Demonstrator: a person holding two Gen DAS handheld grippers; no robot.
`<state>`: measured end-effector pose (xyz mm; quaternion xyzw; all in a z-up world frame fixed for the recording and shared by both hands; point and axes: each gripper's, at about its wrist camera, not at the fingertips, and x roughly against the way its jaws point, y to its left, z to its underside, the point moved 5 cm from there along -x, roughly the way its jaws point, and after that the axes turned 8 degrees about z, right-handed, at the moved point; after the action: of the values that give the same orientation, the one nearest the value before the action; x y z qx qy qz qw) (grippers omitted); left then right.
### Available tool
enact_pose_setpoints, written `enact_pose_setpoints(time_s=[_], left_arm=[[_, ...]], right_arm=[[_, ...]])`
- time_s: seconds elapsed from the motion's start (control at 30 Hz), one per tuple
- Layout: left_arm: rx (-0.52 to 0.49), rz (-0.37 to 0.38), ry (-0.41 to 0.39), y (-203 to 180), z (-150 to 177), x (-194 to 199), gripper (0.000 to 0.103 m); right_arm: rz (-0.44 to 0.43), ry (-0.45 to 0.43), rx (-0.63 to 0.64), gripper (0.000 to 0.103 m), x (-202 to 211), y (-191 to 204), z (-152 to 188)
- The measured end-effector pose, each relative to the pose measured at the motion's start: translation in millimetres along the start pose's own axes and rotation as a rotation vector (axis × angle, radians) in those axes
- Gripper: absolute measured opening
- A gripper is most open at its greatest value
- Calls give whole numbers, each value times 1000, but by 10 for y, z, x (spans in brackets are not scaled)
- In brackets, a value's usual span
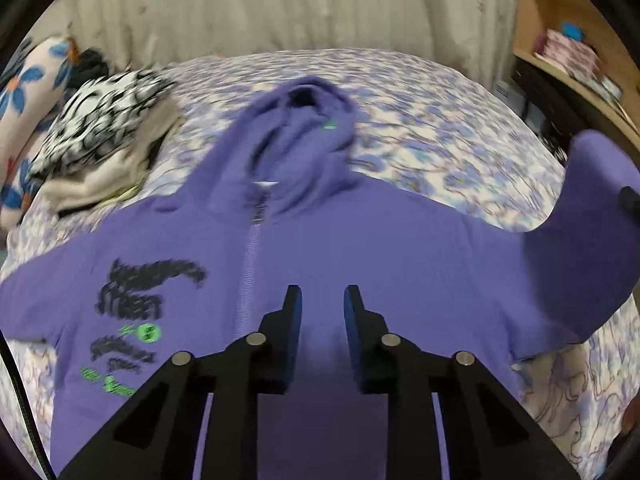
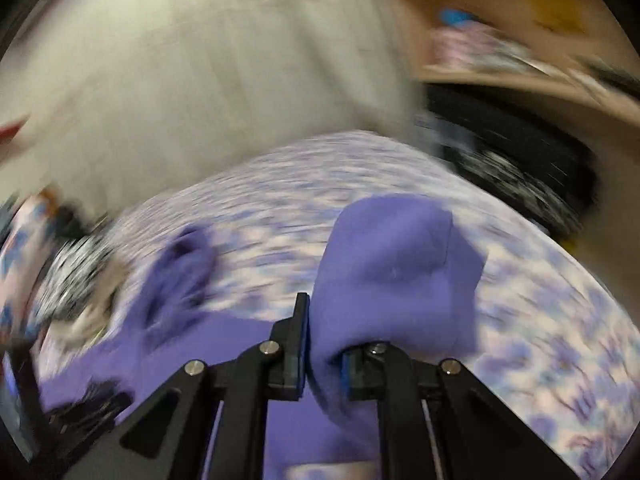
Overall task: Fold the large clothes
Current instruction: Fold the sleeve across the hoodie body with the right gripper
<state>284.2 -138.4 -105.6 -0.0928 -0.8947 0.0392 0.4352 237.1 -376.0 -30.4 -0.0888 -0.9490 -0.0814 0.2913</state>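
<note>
A purple zip hoodie (image 1: 360,248) with black and green print lies front-up on the bed, hood (image 1: 308,120) at the far end. My left gripper (image 1: 322,292) hovers low over its middle, just right of the zip. The jaws stand narrow with purple cloth filling the gap between them. In the right wrist view my right gripper (image 2: 324,344) is shut on one sleeve (image 2: 400,264), whose cuff end stands up above the fingers, lifted off the bed. The same raised sleeve (image 1: 592,220) shows at the right in the left wrist view. The right wrist picture is heavily blurred.
A floral purple bedsheet (image 1: 420,128) covers the bed. Folded black-and-white patterned clothes (image 1: 100,132) lie at the far left beside a flowered pillow (image 1: 28,92). A pale curtain (image 1: 280,8) hangs behind, and a wooden shelf (image 1: 568,56) stands at the right.
</note>
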Motion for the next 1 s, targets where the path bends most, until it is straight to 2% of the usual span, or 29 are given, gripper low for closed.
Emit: enact_pose_setpoints(time_s=[0.07, 0.17, 0.27, 0.37, 0.43, 0.5, 0.57, 0.8, 0.9, 1.0], left_arm=[[32, -22, -7, 267, 41, 65, 19], [59, -50, 15, 587, 146, 57, 19], [94, -58, 82, 836, 302, -52, 20], [129, -33, 129, 960, 425, -138, 21], [128, -7, 138, 955, 489, -160, 27], [122, 31, 142, 901, 526, -167, 38], [123, 72, 142, 854, 535, -174, 44], [208, 314, 192, 641, 529, -281, 44], [243, 353, 208, 607, 531, -388, 44], [251, 354, 218, 590, 520, -501, 44]], right_arm=[[-49, 41, 113, 14, -87, 530, 204], [-80, 154, 215, 19, -339, 985, 626], [-112, 311, 271, 29, -611, 1204, 1137], [-127, 384, 271, 31, -627, 1211, 1443], [-148, 397, 254, 34, -559, 1202, 1508], [-161, 383, 231, 41, -426, 1148, 1500], [-179, 372, 191, 45, -282, 1063, 1457], [-184, 330, 105, 47, -23, 933, 1460], [-200, 342, 68, 46, -13, 888, 1531], [-214, 363, 42, 46, -43, 871, 1629]])
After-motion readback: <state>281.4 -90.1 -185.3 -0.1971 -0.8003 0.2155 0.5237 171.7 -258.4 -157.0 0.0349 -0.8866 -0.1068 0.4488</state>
